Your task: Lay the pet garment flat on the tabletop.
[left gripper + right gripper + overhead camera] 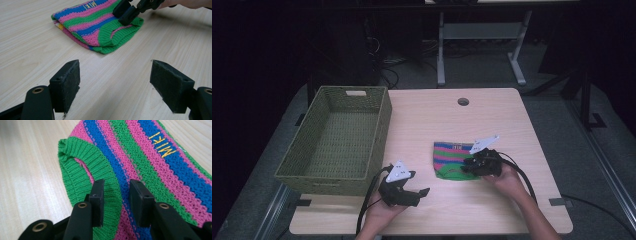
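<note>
**Striped knit under the right jaws, basket off to the left**

At the far left a woven olive-green basket (pixel 337 142) sits on the table's left edge, rectangular, with a slot handle cut in its far wall; its weave is coarse and its floor bare. Just beside its near corner the left gripper (pixel 422 193) hovers low over the wood, jaws spread wide with nothing between them; the left gripper view shows plain tabletop between its felt-faced black pads (pixel 67 82).

Right of that, near the table's middle, lies the folded knit garment (pixel 452 159), striped pink, blue and green, with a thick ribbed green hem and yellow lettering stitched on a blue band. Nothing lies between it and the basket. The right gripper (pixel 466 167) rests its tips on the garment's near right part; its jaws are partly apart, straddling the green ribbing without pinching it, so the grip is released.

The table (pixel 492 115) is pale wood-grain laminate with a round cable hole near its far edge. Around it the room is dark, with grey carpet and white desk legs behind.
</note>
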`<state>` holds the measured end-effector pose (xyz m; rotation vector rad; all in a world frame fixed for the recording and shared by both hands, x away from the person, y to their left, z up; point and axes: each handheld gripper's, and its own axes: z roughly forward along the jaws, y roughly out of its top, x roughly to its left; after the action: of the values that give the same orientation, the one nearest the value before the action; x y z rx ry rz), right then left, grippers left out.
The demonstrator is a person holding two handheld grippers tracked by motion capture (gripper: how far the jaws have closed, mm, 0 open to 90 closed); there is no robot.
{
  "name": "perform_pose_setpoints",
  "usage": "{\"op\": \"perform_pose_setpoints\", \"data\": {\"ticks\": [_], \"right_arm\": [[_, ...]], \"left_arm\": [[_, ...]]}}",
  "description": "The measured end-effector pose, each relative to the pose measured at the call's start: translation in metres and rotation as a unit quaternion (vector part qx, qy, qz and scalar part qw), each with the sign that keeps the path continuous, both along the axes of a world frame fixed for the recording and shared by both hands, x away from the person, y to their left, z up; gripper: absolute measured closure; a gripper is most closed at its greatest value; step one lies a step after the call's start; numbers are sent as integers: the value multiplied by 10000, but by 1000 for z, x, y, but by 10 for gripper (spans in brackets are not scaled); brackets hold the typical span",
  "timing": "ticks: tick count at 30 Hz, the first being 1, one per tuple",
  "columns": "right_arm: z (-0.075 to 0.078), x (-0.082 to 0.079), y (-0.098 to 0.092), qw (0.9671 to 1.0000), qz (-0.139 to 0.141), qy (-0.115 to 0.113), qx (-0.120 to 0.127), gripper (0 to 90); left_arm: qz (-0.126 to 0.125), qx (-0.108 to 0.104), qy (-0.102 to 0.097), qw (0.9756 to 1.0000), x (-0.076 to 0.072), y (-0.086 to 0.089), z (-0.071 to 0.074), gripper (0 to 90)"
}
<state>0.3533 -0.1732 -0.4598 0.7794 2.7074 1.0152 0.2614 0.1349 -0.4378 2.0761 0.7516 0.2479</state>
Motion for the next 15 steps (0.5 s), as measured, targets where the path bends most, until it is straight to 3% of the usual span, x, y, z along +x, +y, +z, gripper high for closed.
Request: {"op": "perform_pose_setpoints", "data": {"ticks": [8,15], "right_arm": [[1,-9,1,9998,190,12,-45,644],[0,-20,-1,9998,200,42,64,636]], "left_arm": [[4,24,-3,10000,0,-1,0,237],[-4,20,-6,10000,0,-1,0,237]]}}
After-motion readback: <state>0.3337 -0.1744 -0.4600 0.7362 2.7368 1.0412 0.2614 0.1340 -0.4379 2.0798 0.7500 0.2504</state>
